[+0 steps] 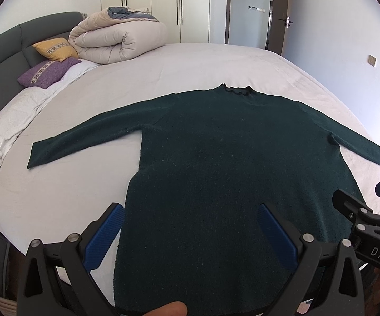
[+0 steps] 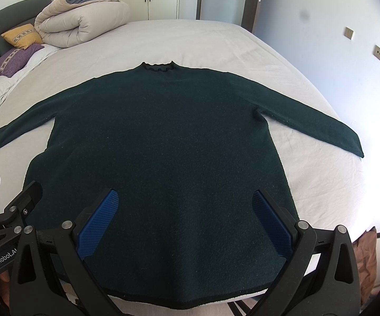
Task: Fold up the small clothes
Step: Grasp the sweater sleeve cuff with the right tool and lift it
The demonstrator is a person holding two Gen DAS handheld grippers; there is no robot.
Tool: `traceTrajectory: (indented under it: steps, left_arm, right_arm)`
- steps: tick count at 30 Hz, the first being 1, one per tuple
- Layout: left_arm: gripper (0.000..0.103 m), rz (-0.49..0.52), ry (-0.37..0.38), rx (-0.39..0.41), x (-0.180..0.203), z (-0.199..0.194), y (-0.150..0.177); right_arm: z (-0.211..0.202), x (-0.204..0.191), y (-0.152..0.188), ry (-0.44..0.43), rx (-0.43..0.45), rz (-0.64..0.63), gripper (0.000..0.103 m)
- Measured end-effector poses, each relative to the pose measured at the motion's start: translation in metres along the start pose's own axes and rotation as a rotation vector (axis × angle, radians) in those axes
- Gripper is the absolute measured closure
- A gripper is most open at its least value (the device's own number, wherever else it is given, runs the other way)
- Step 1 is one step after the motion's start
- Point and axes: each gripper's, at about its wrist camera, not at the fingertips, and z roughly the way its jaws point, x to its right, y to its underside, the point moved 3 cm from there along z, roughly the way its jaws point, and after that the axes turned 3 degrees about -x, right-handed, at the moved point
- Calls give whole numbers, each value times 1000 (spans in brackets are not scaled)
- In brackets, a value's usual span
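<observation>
We hold both tools low over the near edge of the bed (image 1: 216, 60), and between them lies the dark green sweater (image 1: 216, 158), spread flat on the pale sheet with its front down or up, we cannot tell which. Its ruffled collar (image 2: 158, 67) points away from us toward the wardrobe (image 1: 150, 2), its hem runs along the bed's near edge, and both sleeves stretch out sideways, the left sleeve (image 1: 84, 139) toward the pillows and the right sleeve (image 2: 316, 121) toward the wall with the sockets. Our left gripper (image 1: 190, 237) hovers above the lower left part of the sweater's body with its blue-padded fingers (image 1: 105, 237) spread wide, one over the sheet just beside the garment's side edge and the other over the fabric; nothing sits between them. Our right gripper (image 2: 182, 221) hangs over the lower middle of the sweater, its fingers (image 2: 271, 223) equally wide apart and holding nothing, both over the knit. Whether either tool touches the cloth we cannot tell. At the head of the bed a rolled beige duvet (image 1: 116, 36) rests beside a yellow cushion (image 1: 55, 48) and a purple cushion (image 1: 47, 72), well apart from the sweater.
</observation>
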Motion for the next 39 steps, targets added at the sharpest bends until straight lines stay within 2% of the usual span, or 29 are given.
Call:
traceTrajectory:
  steps: [4, 6, 9, 12, 15, 17, 19, 22, 25, 28, 31, 34, 37, 39]
  left_arm:
    - [0, 17, 20, 7, 3, 2, -3]
    - [0, 14, 35, -5, 3, 6, -6]
    - [0, -14, 71, -22, 2, 14, -13]
    - [0, -47, 125, -30, 3, 22, -23]
    - [0, -40, 195, 9, 13, 27, -33]
    - [0, -51, 223, -28, 21, 38, -37]
    - [0, -48, 210, -110, 29, 55, -39]
    - [0, -101, 218, -108, 29, 67, -42]
    - [0, -129, 217, -119, 30, 80, -49]
    - [0, -158, 269, -175, 34, 99, -53]
    - [0, -190, 318, -199, 40, 111, -58]
    - [1, -218, 372, -208, 43, 118, -63]
    - [11, -242, 416, -185, 44, 120, -70]
    - [17, -244, 433, -186, 45, 123, -75]
  right_arm:
    - [1, 32, -6, -77, 19, 98, 0]
    - [0, 66, -11, -157, 42, 201, 0]
    - [0, 135, -14, -261, 105, 397, 0]
    - [14, 225, -10, -315, 155, 627, 0]
    - [40, 318, 11, -396, 191, 929, 0]
    - [58, 369, 27, -442, 223, 1097, 0]
    - [76, 408, 40, -428, 232, 1188, 0]
    - [99, 453, 57, -443, 231, 1305, 1]
    - [110, 480, 65, -470, 245, 1359, 7]
    - [113, 492, 59, -459, 256, 1336, 9]
    - [124, 501, 60, -460, 252, 1360, 18]
    - [130, 500, 55, -444, 243, 1357, 18]
    - [130, 494, 50, -424, 233, 1343, 21]
    - [132, 496, 51, -427, 236, 1342, 31]
